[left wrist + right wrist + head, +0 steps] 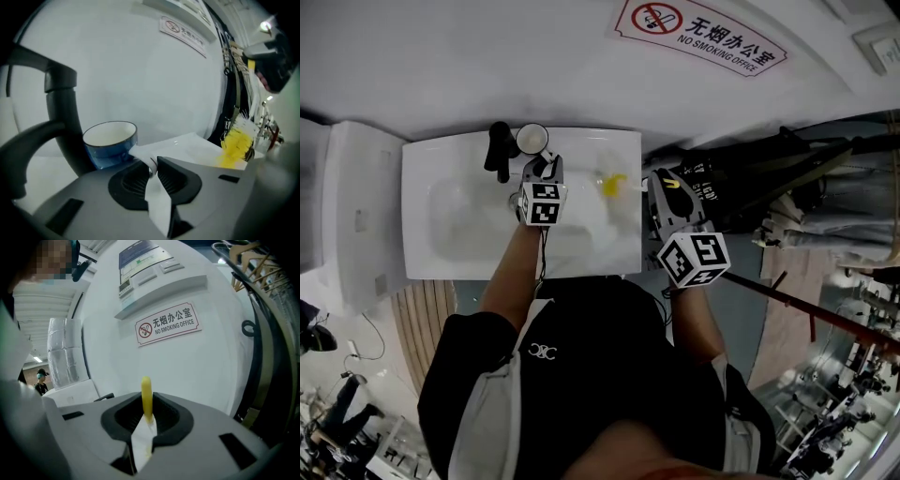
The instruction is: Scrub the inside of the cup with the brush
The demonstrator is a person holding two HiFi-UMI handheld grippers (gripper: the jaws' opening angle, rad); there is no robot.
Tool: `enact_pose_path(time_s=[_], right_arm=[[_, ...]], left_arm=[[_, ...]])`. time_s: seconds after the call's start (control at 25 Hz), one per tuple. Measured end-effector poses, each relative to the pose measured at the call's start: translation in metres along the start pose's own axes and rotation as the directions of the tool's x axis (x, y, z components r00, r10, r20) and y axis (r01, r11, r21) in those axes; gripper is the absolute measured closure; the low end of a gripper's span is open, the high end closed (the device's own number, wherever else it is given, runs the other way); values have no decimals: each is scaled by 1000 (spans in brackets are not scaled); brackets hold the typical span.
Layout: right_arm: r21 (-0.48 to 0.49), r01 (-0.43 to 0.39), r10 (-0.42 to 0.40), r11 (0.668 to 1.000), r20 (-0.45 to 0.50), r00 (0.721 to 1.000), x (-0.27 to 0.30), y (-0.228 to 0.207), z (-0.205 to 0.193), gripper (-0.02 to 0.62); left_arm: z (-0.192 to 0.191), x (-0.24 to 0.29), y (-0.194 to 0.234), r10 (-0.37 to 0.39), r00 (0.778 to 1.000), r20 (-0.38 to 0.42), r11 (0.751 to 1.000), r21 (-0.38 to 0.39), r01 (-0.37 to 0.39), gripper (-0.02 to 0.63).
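Observation:
A blue cup (111, 141) with a white inside stands upright on the sink's back ledge beside the faucet; in the head view the cup (532, 139) shows its white mouth. My left gripper (152, 168) (546, 169) is shut on the cup's white handle (140, 152), which sits between the pads. My right gripper (146, 411) (663, 183) is shut on the brush's yellow handle (146, 397) and hangs over the sink's right edge. The brush's yellow and white bristle head (612, 185) (236, 140) is right of the cup, apart from it.
A black faucet (499, 150) (61, 117) rises just left of the cup. The white sink (431, 258) lies below both grippers. A no-smoking sign (703, 37) is on the wall. A white unit (356, 225) stands left; dark clothing (806, 187) hangs right.

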State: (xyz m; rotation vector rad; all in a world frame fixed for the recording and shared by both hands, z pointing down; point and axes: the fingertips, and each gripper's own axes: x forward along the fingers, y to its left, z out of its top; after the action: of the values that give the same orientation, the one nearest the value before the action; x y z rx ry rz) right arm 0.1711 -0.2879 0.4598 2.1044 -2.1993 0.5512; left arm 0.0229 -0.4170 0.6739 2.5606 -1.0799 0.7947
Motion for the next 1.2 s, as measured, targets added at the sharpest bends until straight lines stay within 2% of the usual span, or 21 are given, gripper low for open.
enact_pose_path(time_s=[0.16,0.28,0.36,0.52,0.68,0.88,1.2], right_arm=[[13,-31,31,999,-12,999,0,7,-2,538],[18,-41,41,999,-14,999,0,10,-2,538],[11,-44,44,999,-14,999,-1,12,-2,538],[1,-47,47,999,-11,999,-6,13,0,538],[-2,-57,57,998,-6,998,-9,13,0,538],[2,-92,92,996,-3,996,-13,17,-1,538],[26,-191,191,981,9,982,-18,26,3,538]], left_arm=[[2,4,-3,33,999,6,995,98,-34,545],[1,8,-5,73,997,5,975,212,-72,546],[-1,9,-5,84,996,5,962,261,-82,549],[-1,2,-5,63,998,3,970,233,-62,552],[1,-11,-12,32,999,15,971,237,-35,557],[-8,-31,-25,33,999,7,971,235,-34,563],[-36,-75,-50,26,999,-44,952,305,-11,561]])
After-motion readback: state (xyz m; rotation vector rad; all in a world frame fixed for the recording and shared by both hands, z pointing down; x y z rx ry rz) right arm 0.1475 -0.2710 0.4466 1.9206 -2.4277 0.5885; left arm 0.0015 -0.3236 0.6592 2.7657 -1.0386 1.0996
